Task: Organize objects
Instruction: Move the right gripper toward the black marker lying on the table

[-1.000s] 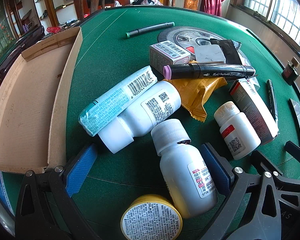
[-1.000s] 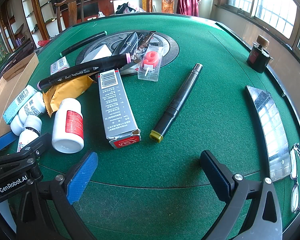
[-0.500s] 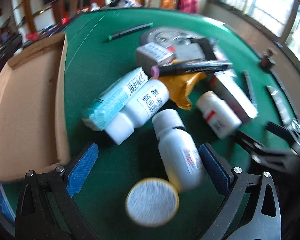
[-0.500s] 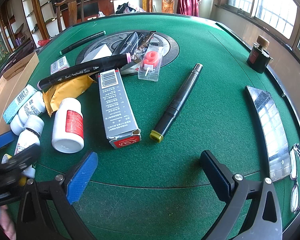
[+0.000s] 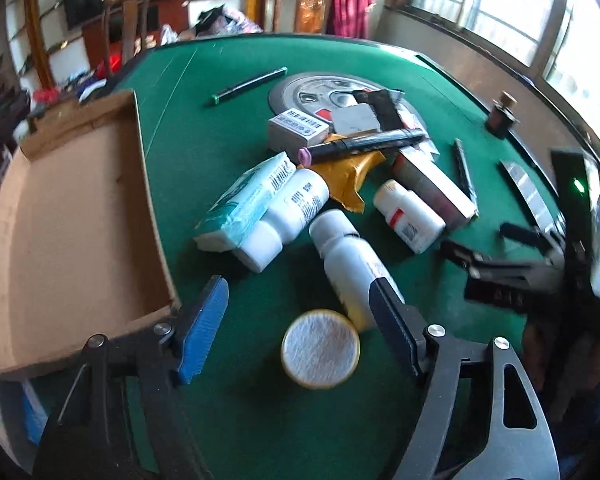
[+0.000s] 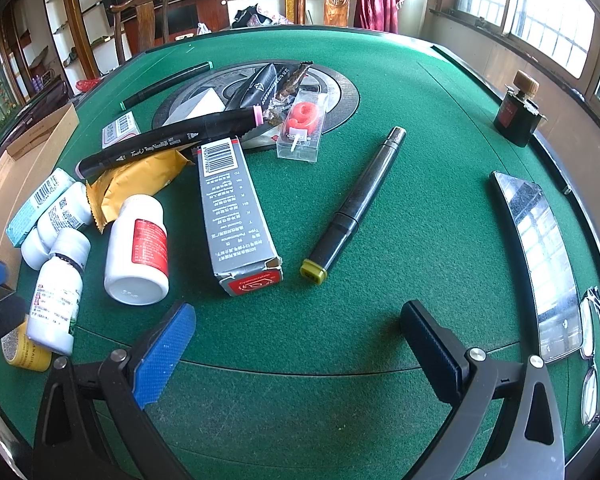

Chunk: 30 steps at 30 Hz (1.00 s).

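Observation:
A pile of objects lies on the green table (image 5: 172, 92). A white bottle (image 5: 350, 260) lies just ahead of my left gripper (image 5: 300, 320), which is open and empty. A yellow round jar (image 5: 320, 348) stands between its fingers. Behind lie another white bottle (image 5: 288, 220), a teal pack (image 5: 248, 200), a red-labelled bottle (image 5: 410, 216) and a black marker (image 5: 364, 142). My right gripper (image 6: 296, 356) is open and empty, short of a grey box (image 6: 232, 208) and a yellow-capped marker (image 6: 356, 204). The red-labelled bottle (image 6: 138, 248) lies to its left.
An open cardboard box (image 5: 64, 220) sits at the table's left edge. A green-tipped pen (image 5: 248, 86) and a round metal plate (image 5: 328, 96) lie further back. An ink bottle (image 6: 518, 114), a shiny curved strip (image 6: 536, 252) and glasses (image 6: 596, 352) are on the right.
My left gripper has drawn back and turned left, so the yellow jar now sits between its fingers and the cardboard box shows more. The right gripper has not moved.

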Tool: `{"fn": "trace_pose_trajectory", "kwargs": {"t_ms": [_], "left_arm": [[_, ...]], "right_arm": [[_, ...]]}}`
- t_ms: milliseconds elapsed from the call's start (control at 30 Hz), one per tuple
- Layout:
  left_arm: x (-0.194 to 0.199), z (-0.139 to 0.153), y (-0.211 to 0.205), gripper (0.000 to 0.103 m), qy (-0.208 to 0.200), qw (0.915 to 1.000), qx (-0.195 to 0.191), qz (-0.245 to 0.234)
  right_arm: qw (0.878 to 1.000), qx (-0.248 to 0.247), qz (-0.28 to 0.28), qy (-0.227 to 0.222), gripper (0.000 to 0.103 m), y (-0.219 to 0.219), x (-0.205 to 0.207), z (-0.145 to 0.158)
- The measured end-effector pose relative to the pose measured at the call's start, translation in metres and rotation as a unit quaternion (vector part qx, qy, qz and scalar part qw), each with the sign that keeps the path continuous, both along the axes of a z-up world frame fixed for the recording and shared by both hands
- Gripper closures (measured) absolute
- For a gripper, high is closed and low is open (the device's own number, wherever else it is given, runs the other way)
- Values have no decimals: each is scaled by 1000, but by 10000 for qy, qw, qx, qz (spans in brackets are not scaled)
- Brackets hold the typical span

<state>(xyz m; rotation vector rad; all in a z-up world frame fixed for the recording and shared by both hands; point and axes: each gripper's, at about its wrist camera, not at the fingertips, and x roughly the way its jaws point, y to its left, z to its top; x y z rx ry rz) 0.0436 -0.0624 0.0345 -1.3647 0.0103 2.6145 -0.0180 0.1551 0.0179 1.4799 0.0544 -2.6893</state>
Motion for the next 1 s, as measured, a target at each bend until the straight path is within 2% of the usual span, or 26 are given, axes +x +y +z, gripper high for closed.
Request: {"fn": "trace_pose_trajectory", "kwargs": {"t_ms": [233, 300, 400, 633, 767, 1000], "left_arm": [[29, -8, 13, 28, 168, 9975, -475, -492], [26, -16, 17, 28, 144, 9972, -572, -457], [20, -23, 19, 28, 85, 9982, -424, -422], [8, -40, 31, 28, -59, 9981, -504, -357], [4, -41, 33, 28, -44, 9985, -428, -344], [-7, -44, 36, 16, -104, 9990, -413, -120]], "right_arm": [[10000, 0, -6, 2, 1, 0, 0, 0], [10000, 1, -8, 3, 1, 0, 0, 0], [10000, 1, -8, 3, 1, -1, 0, 0], [10000, 3, -9, 4, 1, -1, 0, 0], [10000, 3, -10, 6, 1, -1, 0, 0], [10000, 3, -11, 8, 1, -1, 0, 1]]}}
